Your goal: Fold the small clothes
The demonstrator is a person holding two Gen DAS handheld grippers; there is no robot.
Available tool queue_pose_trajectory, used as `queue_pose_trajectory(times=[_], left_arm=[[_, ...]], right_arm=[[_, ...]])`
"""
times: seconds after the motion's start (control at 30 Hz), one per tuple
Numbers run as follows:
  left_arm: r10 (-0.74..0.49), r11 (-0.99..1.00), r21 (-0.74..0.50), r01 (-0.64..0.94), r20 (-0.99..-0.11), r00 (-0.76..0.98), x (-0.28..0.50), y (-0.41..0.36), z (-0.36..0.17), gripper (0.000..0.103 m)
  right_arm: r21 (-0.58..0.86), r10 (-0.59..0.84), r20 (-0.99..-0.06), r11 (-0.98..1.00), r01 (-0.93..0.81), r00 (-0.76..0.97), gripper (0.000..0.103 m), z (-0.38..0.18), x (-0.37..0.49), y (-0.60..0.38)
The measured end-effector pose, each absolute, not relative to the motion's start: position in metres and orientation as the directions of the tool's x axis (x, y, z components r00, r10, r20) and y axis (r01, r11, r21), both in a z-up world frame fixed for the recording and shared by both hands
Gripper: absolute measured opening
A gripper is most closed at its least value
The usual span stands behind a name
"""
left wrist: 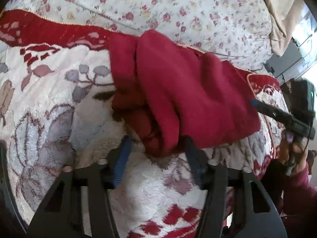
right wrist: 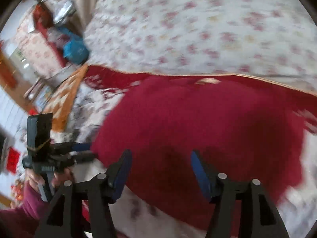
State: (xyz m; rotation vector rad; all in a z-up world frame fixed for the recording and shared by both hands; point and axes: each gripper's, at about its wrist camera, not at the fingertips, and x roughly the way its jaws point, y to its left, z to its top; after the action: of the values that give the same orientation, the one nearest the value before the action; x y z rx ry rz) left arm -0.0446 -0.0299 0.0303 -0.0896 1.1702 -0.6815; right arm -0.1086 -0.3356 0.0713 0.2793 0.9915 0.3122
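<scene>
While my left gripper (left wrist: 156, 148) stands half-open, gripping nothing, the red garment (left wrist: 178, 99) bunched on the plush blanket (left wrist: 59, 119) runs ten to four, nearest it; right gripper (right wrist: 160, 164) hovers open, empty.

The garment (left wrist: 178, 91) is plain crimson; under it the blanket (left wrist: 59, 103) is cream with grey-mauve leaves and a red border; beyond the garment the quilt (left wrist: 178, 10) is white, sprigged with small pink roses; both grippers' pads (right wrist: 200, 170) are blue on black arms.

Matt red fleece garment (left wrist: 178, 91); plush floral blanket (left wrist: 59, 119)
</scene>
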Motion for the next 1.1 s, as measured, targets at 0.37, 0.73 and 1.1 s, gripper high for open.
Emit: queue_pose_trajectory(times=[0.37, 0.73, 1.1], left_arm=[[-0.548, 0.819, -0.431, 0.378, -0.783, 0.295, -0.050, -0.002, 0.044, 0.008], [-0.522, 0.837, -0.413, 0.360, -0.801, 0.294, -0.059, -0.004, 0.039, 0.008], [-0.520, 0.850, -0.405, 0.337, -0.752, 0.405, -0.058, 0.002, 0.064, 0.045]], right_arm=[[0.387, 0.255, -0.796, 0.912, 0.137, 0.549, 0.060, 0.056, -0.171, -0.438], [0.245, 0.171, -0.846, 0.966, 0.084, 0.504, 0.022, 0.035, -0.150, -0.411], [0.137, 0.043, -0.809, 0.984, 0.118, 0.586, 0.018, 0.078, -0.166, -0.416]])
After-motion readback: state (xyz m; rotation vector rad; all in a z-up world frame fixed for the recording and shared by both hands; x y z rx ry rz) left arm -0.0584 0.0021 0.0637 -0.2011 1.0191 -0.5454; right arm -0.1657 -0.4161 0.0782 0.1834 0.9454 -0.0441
